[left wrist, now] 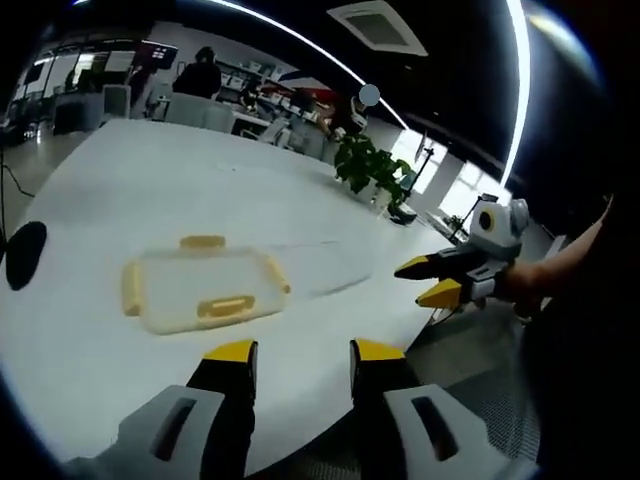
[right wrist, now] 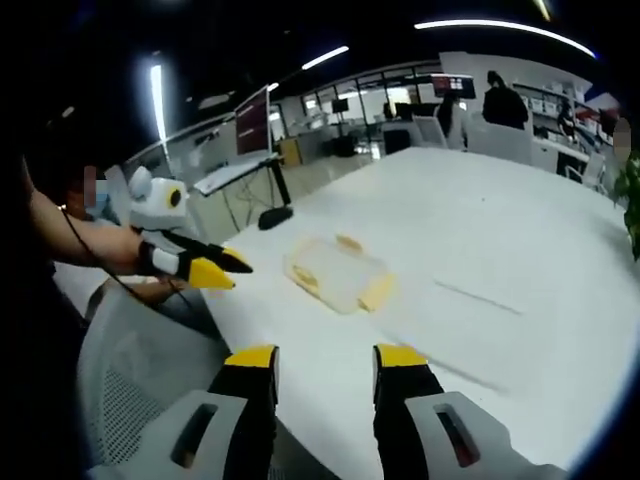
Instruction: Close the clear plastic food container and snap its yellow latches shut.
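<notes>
Clear, rounded-rectangular plastic food container (left wrist: 203, 289) with yellow latches (left wrist: 226, 306), lying flat on smooth white table (left wrist: 120, 190) — near front edge, bare tabletop all round. Left gripper (left wrist: 300, 352) and right gripper (right wrist: 325, 357) — both parted, holding nothing, short of container.

No text, label, brand or number can be read in either view. The monitor (right wrist: 253, 122) beside the white surface (right wrist: 520, 230) shows a reddish screen (too blurred to make out any words), and the container (left wrist: 200, 290) carries no legible marking.
</notes>
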### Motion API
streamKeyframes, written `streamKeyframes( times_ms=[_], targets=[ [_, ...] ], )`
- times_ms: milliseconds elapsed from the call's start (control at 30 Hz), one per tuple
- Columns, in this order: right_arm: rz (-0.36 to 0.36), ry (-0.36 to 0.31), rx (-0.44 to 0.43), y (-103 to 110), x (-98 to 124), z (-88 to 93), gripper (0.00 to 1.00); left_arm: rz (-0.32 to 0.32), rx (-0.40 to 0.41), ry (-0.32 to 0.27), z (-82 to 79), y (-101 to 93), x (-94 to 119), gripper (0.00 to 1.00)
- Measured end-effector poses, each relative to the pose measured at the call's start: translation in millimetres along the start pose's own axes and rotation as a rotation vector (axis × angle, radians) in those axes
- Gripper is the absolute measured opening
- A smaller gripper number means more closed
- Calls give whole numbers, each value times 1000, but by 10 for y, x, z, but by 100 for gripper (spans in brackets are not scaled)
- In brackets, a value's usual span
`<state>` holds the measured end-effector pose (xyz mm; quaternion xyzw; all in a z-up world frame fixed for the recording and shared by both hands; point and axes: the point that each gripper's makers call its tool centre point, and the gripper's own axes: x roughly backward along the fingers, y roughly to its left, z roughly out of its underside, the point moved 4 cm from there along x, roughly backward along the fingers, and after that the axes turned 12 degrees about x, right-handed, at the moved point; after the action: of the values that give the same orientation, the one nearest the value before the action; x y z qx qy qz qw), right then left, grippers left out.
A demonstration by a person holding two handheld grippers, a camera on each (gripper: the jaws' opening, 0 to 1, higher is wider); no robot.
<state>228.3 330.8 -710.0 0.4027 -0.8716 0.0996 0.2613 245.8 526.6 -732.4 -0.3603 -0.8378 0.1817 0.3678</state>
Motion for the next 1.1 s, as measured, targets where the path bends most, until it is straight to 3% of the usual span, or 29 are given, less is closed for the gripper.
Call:
streamKeyframes(
  times_ms=[100, 200, 267, 467, 667, 833, 1100],
  targets=[
    [-4, -10, 6, -4, -44, -75, 37, -7, 22, 43, 14, 50, -3, 36],
    [-9, -11, 20, 3, -93, -111, 37, -1, -1, 26, -39, 82, 19, 34],
    [-19, 0, 42, 21, -139, -126, 37, 8, 26, 37, -81, 121, 27, 34],
    [-37, 11, 84, 33, -220, -160, 37, 1, -3, 56, -182, 268, 73, 33],
    [-21, 5, 93, -66, -280, -225, 36, -24, -17, 68, -275, 429, 120, 34],
    [-20, 11, 106, -115, -340, -258, 36, -34, -13, 60, -306, 494, 128, 35],
    [-45, 34, 174, -153, -465, -340, 35, -38, -46, 118, -314, 573, 100, 36]
  ],
)
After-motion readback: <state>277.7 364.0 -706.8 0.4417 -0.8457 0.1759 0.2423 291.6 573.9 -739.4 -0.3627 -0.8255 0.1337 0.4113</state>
